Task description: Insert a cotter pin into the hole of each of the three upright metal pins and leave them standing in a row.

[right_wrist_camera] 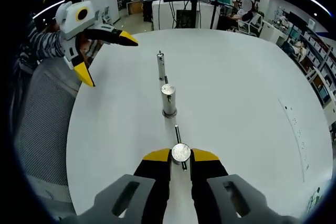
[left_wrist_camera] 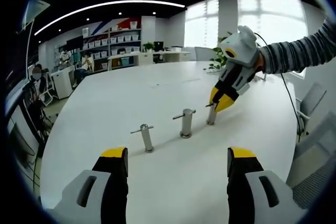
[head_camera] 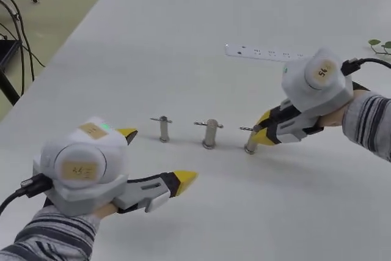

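Three pins stand in a row near the middle of the worktop (head_camera: 183,41): the left pin (head_camera: 164,130), the middle pin (head_camera: 210,134) and the right pin (head_camera: 250,147), each apart from the next. A cotter (head_camera: 160,120) passes crosswise through the top of the left pin, and a second cotter (head_camera: 208,124) through the middle pin. The right gripper (head_camera: 261,131) reaches in from the worktop's right edge, its jaws closed around the top of the right pin. There the end of a third cotter (head_camera: 246,129) pokes out toward the middle pin. The left gripper (head_camera: 157,155) is at the near-left, jaws spread wide and holding nothing, short of the row. A power strip (head_camera: 263,53) lies toward the far edge.
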The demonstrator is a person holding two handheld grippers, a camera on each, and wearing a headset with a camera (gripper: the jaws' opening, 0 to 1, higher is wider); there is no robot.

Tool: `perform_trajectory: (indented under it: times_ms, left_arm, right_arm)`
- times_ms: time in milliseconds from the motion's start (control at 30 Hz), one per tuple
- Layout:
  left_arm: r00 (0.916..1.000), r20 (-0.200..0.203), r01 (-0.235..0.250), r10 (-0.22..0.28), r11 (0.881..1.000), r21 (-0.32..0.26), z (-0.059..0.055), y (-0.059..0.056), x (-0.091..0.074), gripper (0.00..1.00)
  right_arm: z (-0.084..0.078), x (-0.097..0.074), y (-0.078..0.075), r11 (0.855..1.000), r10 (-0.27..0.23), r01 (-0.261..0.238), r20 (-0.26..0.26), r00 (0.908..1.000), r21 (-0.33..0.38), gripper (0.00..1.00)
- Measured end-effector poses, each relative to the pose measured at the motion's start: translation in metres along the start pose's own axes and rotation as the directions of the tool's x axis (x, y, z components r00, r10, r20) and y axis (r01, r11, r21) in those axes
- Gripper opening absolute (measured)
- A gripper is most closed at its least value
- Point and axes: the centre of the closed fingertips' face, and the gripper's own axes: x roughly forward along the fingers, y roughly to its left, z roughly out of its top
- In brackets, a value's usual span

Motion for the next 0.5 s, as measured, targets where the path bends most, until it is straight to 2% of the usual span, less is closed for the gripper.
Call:
perform_trajectory:
  times_ms: [200, 267, 500]
  left_arm:
    - [0.9999, 0.002, -0.017, 0.017, 1.0, -0.005, -0.0031, 0.0056, -0.0033, 0.76]
    - [0.9998, -0.001, -0.022, 0.022, 1.0, 0.0, -0.004, 0.0068, -0.0036, 0.76]
    - [0.9996, -0.014, -0.024, 0.024, 1.0, 0.005, -0.0062, 0.0061, -0.0032, 0.77]
  right_arm:
    - [-0.0006, 0.0009, 0.0008, 1.0, 0.013, -0.013, 0.001, 0.9999, -0.012, 0.09]
    - [-0.0026, 0.0028, 0.0018, 0.999, 0.005, -0.005, -0.006, 1.0, -0.035, 0.09]
    - [-0.0052, 0.0046, 0.0009, 0.999, -0.016, 0.016, -0.008, 0.9998, -0.047, 0.1]
